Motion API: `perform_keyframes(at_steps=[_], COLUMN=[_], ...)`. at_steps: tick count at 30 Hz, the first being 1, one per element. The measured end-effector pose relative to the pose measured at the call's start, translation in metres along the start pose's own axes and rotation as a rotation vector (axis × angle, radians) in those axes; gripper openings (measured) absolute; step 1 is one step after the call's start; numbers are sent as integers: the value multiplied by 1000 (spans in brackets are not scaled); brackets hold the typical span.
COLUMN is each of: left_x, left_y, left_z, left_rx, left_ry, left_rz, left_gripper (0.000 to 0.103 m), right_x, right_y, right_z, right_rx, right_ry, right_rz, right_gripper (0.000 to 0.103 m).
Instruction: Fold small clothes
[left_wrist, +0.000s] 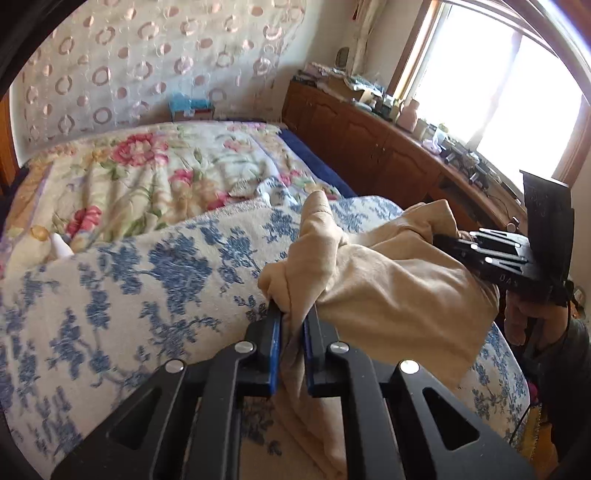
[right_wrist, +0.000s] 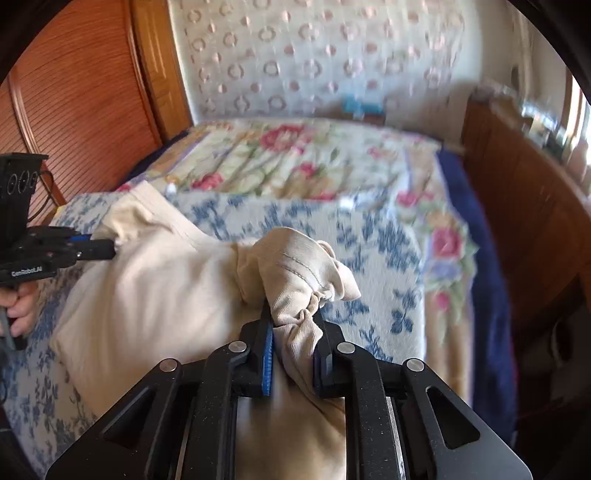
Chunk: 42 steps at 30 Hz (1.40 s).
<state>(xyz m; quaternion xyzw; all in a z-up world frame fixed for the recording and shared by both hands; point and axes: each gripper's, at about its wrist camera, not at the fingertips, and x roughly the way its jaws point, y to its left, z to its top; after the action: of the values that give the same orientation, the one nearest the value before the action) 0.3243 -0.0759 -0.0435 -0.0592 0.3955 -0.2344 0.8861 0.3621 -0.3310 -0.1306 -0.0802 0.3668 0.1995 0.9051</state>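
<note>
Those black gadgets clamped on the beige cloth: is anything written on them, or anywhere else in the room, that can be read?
"GenRobot.AI": white print on the body of the left gripper, seen from the right wrist view; slightly soft.
"D A": white letters on the body of the right gripper, seen from the left wrist view; the rest is cut off and unreadable.
Items on the wooden sideboard: too small and overexposed to read.
The beige garment shows no text.

Soft matt beige garment – nubbly woven blue-floral blanket
</note>
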Motion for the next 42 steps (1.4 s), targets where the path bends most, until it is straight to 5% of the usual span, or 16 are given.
perform_keyframes(at_steps=[10,21,24,33,39,42], left_x=[-120,-210,-216,-216,-211,-216], left_y=[36,176,206,257,259,254], left_z=[-37,-108,-129,-187,-193,-190], left_rx=[-65,-279,-335,-479,-468,-431], left_ry=[-189,-308,-303,-254,-185,-176], left_rz=[68,337,414,444,471,491], left_gripper=[7,7,7,7,9,16], right_x=[-36,53,82,155,185,200], right_y=[68,242,302,462,507,506], right_z=[47,140,166,191,189,190], right_rx=[-86,-325,-411,-646,-688,-676], right_ry=[-177,-200,-186,-137,-55,-25], right_rz=[81,263,290,348,394,325], right_gripper=[11,11,11,11,13,29])
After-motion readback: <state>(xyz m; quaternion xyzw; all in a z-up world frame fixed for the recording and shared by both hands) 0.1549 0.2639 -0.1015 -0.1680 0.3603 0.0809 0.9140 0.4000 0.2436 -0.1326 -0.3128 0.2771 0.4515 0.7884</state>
